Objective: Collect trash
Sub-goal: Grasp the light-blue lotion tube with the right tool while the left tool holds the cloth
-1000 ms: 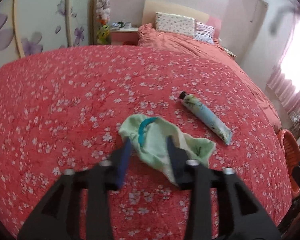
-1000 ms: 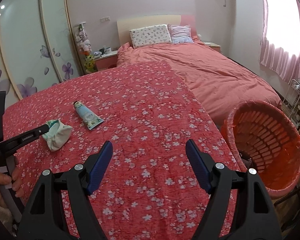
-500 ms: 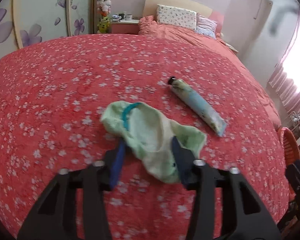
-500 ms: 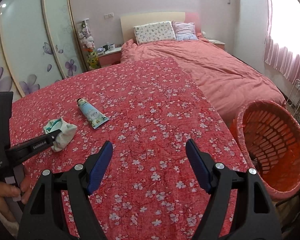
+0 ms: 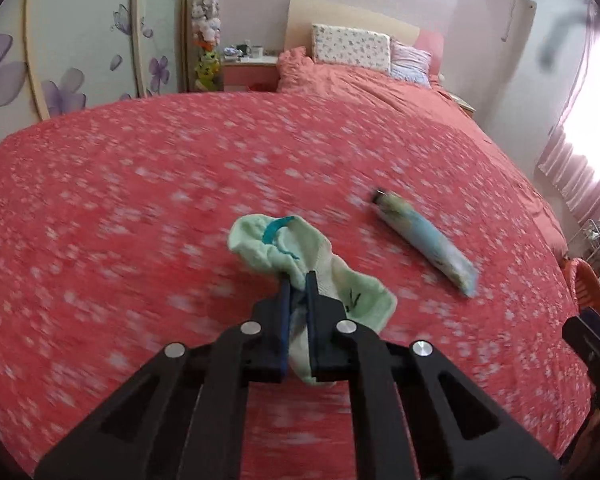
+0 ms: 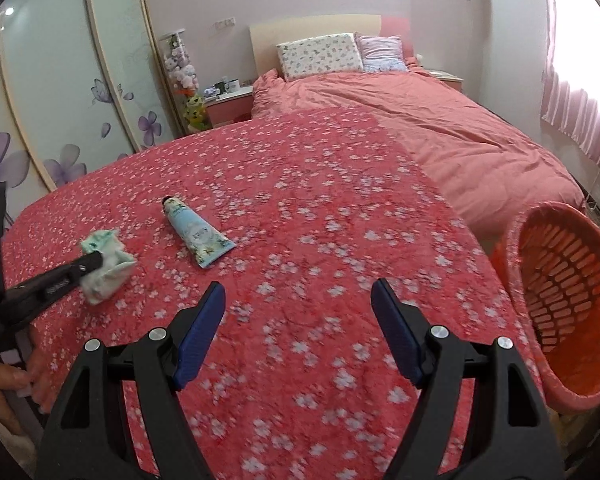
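A pale green sock (image 5: pixel 284 248) with a teal band lies crumpled on the red flowered bedspread (image 5: pixel 140 184). My left gripper (image 5: pixel 299 280) is shut on the sock's middle, its blue pads pinching the cloth. In the right wrist view the same sock (image 6: pixel 108 258) hangs from the left gripper's tip at the left. A light blue tube (image 5: pixel 424 240) with a black cap lies just right of the sock; the tube (image 6: pixel 198 232) is ahead and left of my right gripper (image 6: pixel 298 304), which stands open over bare bedspread with nothing between its fingers.
An orange slatted basket (image 6: pixel 572 280) stands off the bed's right edge. A plain pink duvet (image 6: pixel 440 136) and pillows (image 6: pixel 320 56) lie beyond. A wardrobe with flower doors (image 6: pixel 60 100) lines the left. A hand (image 6: pixel 4 376) shows at the lower left.
The left gripper's jaws closed from wide apart onto the sock, bunching it. The right gripper shifted a little, bringing the tube and sock nearer in its view.
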Demonstrator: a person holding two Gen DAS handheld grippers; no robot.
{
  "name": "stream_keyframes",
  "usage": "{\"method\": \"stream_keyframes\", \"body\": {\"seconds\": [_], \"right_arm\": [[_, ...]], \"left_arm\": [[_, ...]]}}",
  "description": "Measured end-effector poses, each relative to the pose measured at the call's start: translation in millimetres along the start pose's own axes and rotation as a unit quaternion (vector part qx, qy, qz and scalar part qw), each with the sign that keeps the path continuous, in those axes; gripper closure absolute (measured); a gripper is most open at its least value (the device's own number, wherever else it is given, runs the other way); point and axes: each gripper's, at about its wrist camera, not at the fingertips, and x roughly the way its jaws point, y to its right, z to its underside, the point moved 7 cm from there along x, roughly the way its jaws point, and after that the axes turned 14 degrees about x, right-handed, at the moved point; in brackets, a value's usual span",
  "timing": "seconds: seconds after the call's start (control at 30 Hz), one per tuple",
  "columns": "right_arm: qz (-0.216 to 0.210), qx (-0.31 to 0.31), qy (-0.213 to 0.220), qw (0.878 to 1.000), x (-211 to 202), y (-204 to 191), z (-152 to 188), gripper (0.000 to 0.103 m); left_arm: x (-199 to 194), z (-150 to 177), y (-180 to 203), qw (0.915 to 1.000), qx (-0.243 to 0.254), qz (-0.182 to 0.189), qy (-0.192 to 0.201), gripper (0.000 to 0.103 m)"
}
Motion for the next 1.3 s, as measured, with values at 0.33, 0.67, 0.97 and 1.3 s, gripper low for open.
{"method": "stream_keyframes", "body": {"seconds": [0.33, 0.67, 0.97, 1.3], "right_arm": [[-0.042, -0.032, -0.030, 0.998, 46.3, -56.0, -11.2, 0.028], [-0.068, -0.073, -0.060, 0.993, 90.8, -103.2, -20.4, 0.034], [-0.053, -0.112, -0.090, 0.988, 117.7, -120.5, -13.0, 0.055], [0.002, -0.037, -0.068, 0.997, 101.9, -75.5, -19.9, 0.073]], "left_arm": [[10.3, 16.2, -65.7, 0.9993, -0.021, -0.018, -0.027, 0.092], [10.1, 22.9, -79.1, 0.9988, -0.044, 0.003, -0.021, 0.090], [6.7, 31.4, -102.7, 0.9978, -0.060, 0.023, -0.015, 0.090], [2.9, 32.2, -105.3, 0.9975, -0.063, 0.031, -0.011, 0.087]]}}
